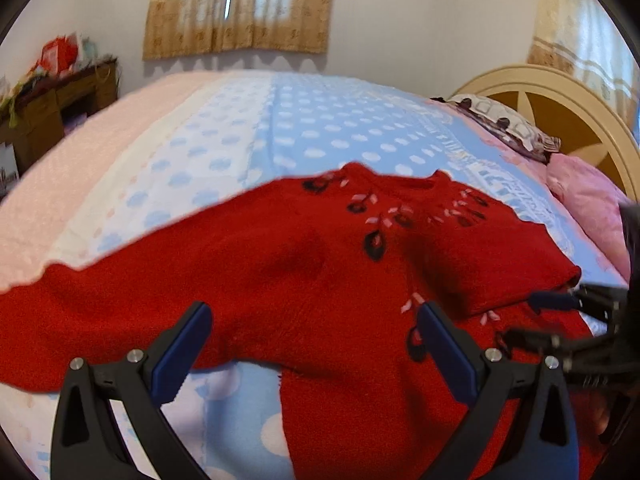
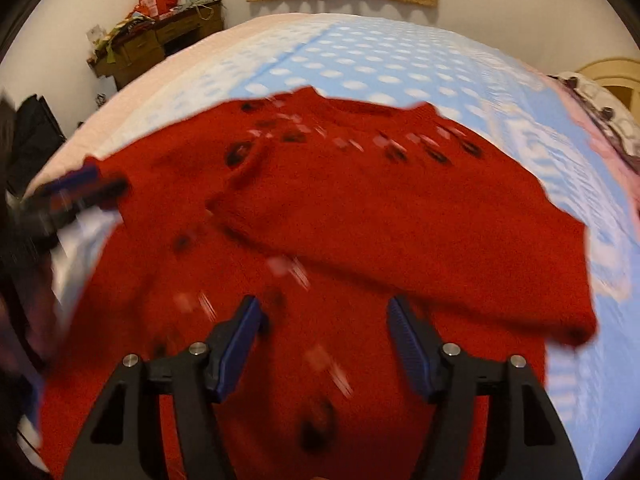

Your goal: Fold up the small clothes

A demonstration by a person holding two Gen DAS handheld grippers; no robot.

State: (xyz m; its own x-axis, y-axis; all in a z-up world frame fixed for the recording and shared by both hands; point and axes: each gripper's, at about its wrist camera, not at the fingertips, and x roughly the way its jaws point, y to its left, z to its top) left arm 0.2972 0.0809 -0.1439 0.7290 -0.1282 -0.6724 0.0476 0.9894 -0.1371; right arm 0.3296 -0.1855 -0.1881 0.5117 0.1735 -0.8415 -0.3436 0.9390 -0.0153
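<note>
Red sweater [image 1: 320, 272] on polka-dot bed [image 1: 304, 128] (curtained room); left gripper [image 1: 316, 344] and right gripper [image 2: 324, 340] both spread, empty

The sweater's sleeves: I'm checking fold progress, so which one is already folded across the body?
The sleeve on the headboard side of the red sweater. It lies doubled over the chest, while the other sleeve stretches out flat over the bedspread.
</note>
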